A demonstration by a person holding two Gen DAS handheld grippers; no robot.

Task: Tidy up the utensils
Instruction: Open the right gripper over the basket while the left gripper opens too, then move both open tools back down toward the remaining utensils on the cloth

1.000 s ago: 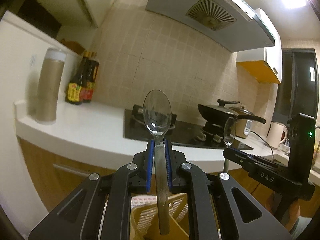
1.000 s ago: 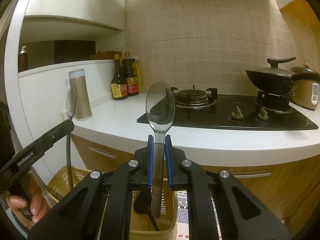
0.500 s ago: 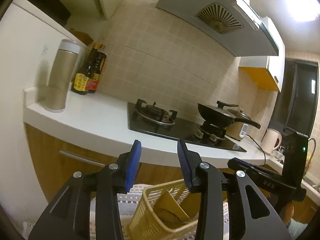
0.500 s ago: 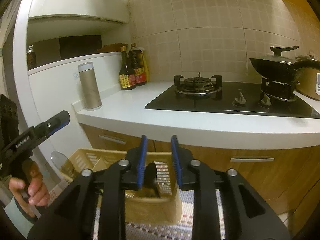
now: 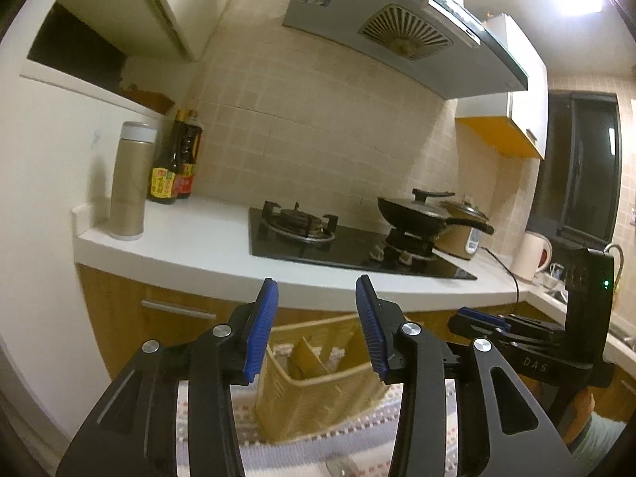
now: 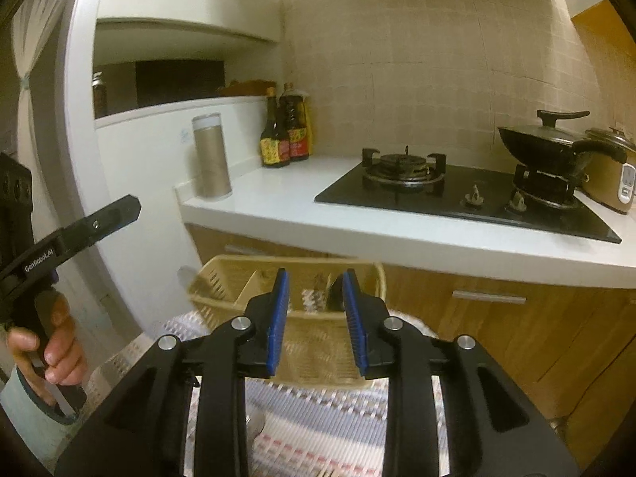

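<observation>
Both spoons have left the grippers since a second ago, and both hands have drawn back from the basket. Left gripper [image 5: 316, 326]: its jaws are opening, blue pads apart with nothing between them, above the near left of the yellow utensil basket [image 5: 318, 389], which sits on a striped mat [image 5: 357, 429] below the tabletop [image 5: 190, 238]. Right gripper [image 6: 316, 318]: released, pads parted and bare, the basket just beyond them. Dark utensil handles [image 6: 336, 288] stand in its right compartment; the dropped spoons cannot be clearly made out.
</observation>
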